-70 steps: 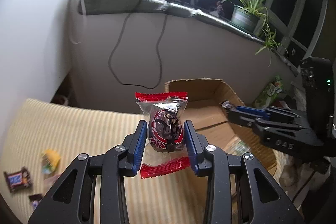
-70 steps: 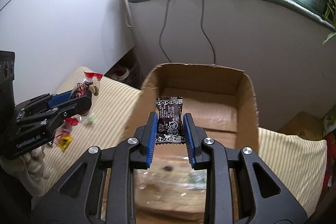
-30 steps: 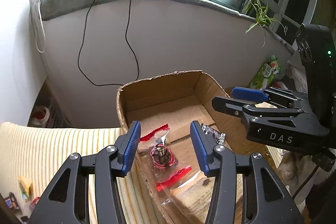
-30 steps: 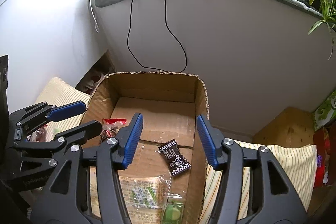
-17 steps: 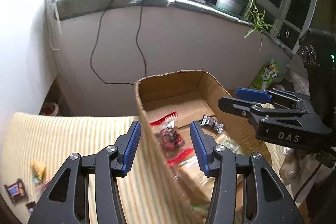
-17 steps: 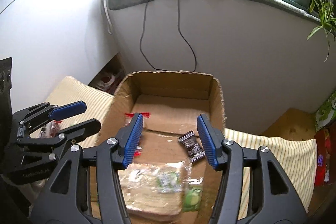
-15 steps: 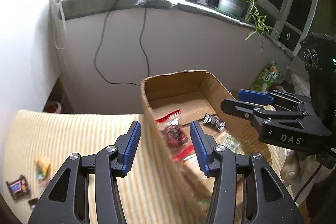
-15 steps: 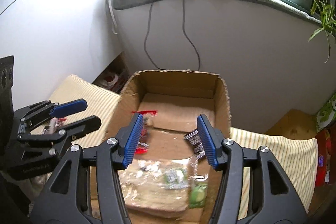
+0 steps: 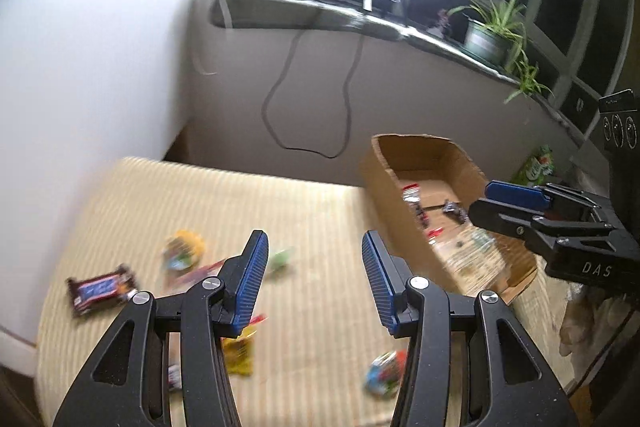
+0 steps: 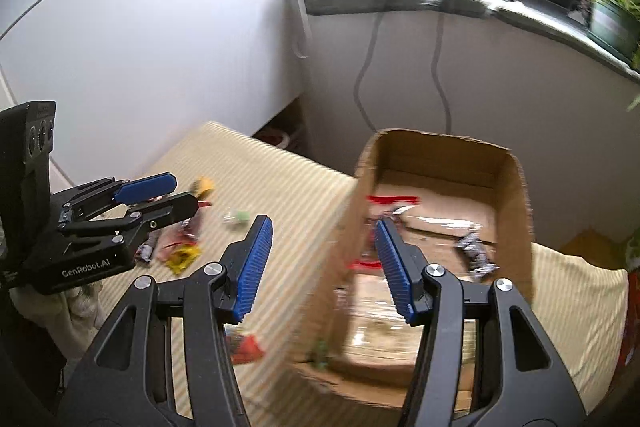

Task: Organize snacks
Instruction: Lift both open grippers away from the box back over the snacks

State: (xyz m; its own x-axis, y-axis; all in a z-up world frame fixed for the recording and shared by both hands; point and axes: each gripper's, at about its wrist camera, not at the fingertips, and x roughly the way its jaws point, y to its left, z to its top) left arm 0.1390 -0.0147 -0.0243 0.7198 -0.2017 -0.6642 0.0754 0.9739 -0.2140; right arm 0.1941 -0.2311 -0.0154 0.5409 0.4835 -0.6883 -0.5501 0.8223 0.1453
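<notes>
Now both grippers are seen open and empty: the left gripper (image 9: 312,279) is aimed over loose snacks on the mat (image 9: 320,211), nearer them than the right gripper (image 10: 320,263). The bar (image 9: 102,289) lies lower left of the left jaws, long axis roughly crosswise; the box (image 10: 516,187) stands to the right.

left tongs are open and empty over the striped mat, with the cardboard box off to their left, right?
Not quite: the cardboard box stands to the right of the left tongs, not the left. The left wrist view shows it. The rest holds: the tongs are open and empty over the striped mat.
</notes>
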